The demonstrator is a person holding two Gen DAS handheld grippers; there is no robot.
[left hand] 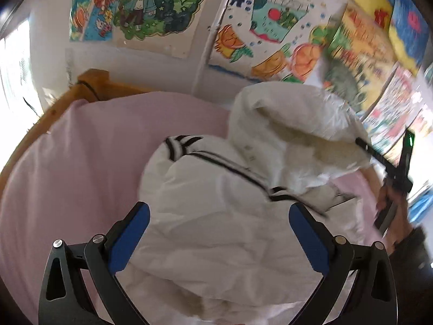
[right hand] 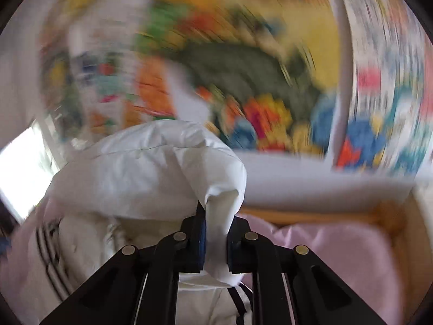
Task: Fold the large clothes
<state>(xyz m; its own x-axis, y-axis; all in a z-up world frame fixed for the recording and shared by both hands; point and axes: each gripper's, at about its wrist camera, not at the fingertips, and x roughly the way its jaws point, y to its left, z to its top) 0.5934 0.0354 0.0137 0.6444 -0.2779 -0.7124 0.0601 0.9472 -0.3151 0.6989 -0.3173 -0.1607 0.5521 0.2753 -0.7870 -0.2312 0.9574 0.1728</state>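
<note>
A white puffy jacket (left hand: 216,216) with black stripe trim lies bunched on a pink bed sheet (left hand: 81,162). My left gripper (left hand: 219,233) is open, its blue pads on either side above the jacket's body, holding nothing. My right gripper (right hand: 216,233) is shut on a fold of the white jacket (right hand: 151,173) and lifts that part up off the bed. In the left wrist view the right gripper (left hand: 362,146) shows at the right, holding the raised hood-like part. The right wrist view is blurred by motion.
A wooden bed frame (left hand: 89,84) runs along the sheet's far edge and shows in the right wrist view (right hand: 389,216). The white wall behind carries colourful drawings (left hand: 270,27). A bright window (left hand: 13,81) is at the left.
</note>
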